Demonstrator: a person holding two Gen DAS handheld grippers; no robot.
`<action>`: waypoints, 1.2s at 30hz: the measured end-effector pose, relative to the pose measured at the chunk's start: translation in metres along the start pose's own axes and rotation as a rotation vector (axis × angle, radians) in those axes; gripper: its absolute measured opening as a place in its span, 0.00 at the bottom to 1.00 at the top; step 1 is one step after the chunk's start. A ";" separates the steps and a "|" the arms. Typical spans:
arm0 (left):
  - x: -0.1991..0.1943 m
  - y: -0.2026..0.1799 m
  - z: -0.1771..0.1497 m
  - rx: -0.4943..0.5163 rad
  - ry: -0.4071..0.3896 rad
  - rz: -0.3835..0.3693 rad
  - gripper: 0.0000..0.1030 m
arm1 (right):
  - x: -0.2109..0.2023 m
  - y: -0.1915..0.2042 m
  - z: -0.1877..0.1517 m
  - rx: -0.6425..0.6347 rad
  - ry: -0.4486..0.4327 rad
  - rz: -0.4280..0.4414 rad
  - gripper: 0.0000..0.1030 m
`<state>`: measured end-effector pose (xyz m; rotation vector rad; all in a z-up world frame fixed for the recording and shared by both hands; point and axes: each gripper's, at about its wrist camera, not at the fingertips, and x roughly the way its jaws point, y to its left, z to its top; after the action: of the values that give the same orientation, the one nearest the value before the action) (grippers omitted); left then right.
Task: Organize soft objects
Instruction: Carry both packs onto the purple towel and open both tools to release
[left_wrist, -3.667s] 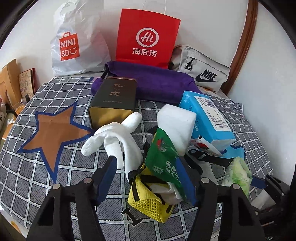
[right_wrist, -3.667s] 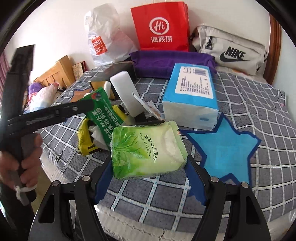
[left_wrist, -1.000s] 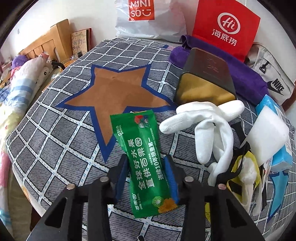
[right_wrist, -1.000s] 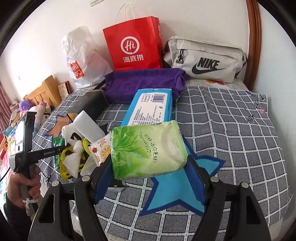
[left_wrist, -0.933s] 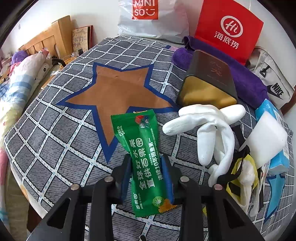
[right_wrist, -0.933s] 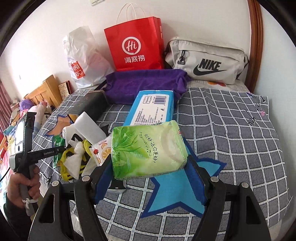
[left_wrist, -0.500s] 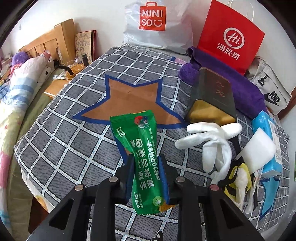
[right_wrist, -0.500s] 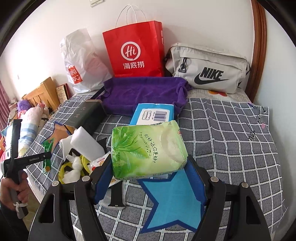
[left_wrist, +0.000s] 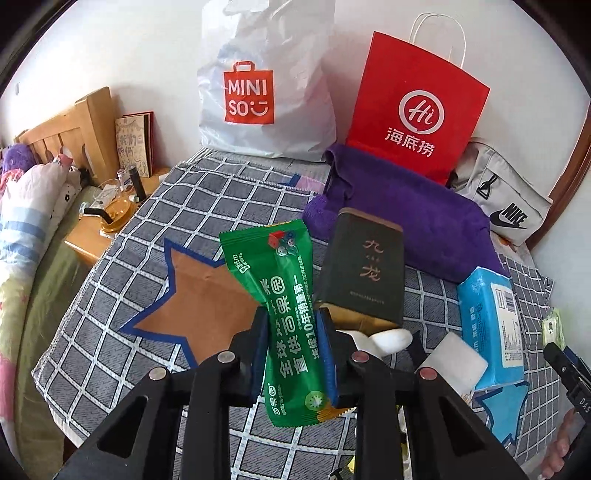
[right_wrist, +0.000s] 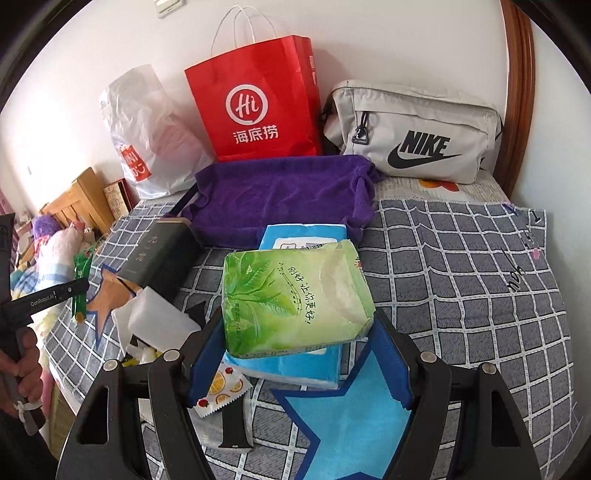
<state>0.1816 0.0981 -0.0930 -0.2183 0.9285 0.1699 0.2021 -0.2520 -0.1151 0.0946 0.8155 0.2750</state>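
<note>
My left gripper is shut on a green wet-wipe packet and holds it high above the brown star on the checked bedspread. My right gripper is shut on a light green tissue pack, held above the blue tissue pack and the blue star. White gloves and a white foam block lie beside the dark tin box. The left gripper and its green packet show far left in the right wrist view.
A purple towel, red paper bag, white Miniso bag and grey Nike pouch line the wall. A fruit-print sachet and a black strap lie near the blue star. A nightstand stands left of the bed.
Both grippers have risen and drawn back with their packs still held. The green packet now hangs higher over the brown star, and the tissue pack is higher above the blue star.
</note>
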 end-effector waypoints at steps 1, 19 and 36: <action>0.001 -0.003 0.005 0.005 -0.004 -0.006 0.23 | 0.001 -0.002 0.002 0.007 0.000 -0.002 0.72; 0.027 -0.077 0.071 0.175 -0.034 -0.022 0.23 | 0.014 -0.012 0.049 0.029 -0.060 -0.084 0.72; 0.053 -0.093 0.105 0.161 -0.027 -0.032 0.24 | 0.034 0.005 0.085 -0.034 -0.085 -0.051 0.72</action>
<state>0.3155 0.0383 -0.0644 -0.0814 0.9062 0.0679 0.2858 -0.2354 -0.0800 0.0536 0.7275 0.2350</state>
